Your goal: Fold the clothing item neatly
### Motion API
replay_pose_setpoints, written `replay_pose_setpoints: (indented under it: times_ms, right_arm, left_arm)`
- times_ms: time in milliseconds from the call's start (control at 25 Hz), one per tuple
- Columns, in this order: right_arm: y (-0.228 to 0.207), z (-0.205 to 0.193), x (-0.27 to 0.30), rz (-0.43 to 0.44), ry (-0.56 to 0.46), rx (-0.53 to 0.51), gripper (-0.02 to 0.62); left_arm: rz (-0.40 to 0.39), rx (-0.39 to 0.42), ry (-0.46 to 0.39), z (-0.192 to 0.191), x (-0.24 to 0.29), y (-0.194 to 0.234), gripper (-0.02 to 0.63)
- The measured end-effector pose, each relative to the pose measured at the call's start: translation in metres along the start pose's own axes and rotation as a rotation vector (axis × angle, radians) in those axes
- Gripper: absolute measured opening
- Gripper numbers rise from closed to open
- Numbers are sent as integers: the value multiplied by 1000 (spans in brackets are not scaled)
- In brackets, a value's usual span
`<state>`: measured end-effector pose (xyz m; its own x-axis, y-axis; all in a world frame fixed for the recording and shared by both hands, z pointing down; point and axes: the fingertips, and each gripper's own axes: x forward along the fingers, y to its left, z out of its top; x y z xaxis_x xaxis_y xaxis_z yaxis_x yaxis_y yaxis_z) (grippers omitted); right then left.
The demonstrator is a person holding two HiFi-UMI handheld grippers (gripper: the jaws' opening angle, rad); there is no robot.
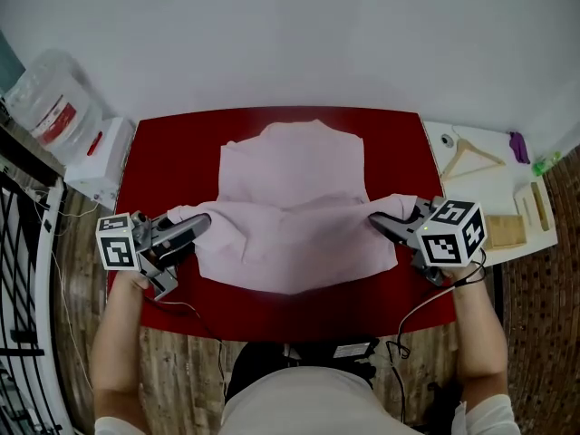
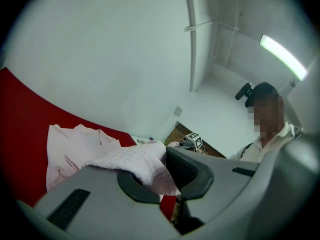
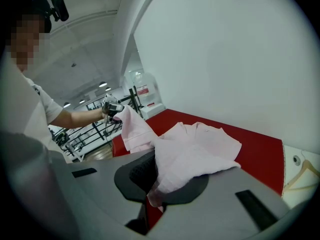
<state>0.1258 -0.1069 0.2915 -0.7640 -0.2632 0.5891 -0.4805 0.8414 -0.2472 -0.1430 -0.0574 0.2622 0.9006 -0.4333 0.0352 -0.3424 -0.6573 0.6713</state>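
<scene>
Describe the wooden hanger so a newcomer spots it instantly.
Right of the red tabletop under the pink shirt sits a white side surface. At its far end lies the hanger, an open pale-wood triangle, unlike the solid wooden blocks nearer the person.

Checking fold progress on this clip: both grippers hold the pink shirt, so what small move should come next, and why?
Probably carry both held ends toward the collar, keeping them level, then lower them. The left gripper and right gripper are each shut on the pink shirt, with fabric stretched between them above the red table, not yet laid flat.
</scene>
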Motion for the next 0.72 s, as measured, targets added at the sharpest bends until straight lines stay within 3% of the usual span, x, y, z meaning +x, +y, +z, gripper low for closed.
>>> replay_pose_setpoints:
  times_ms: [360, 720]
  right_arm:
    - [-42, 28, 19, -46, -19, 44, 26]
    - [-98, 11, 54, -121, 66, 151, 26]
  left_arm:
    - [-26, -26, -3, 29, -2, 44, 35]
    - [-58, -89, 51, 49, 4, 109, 35]
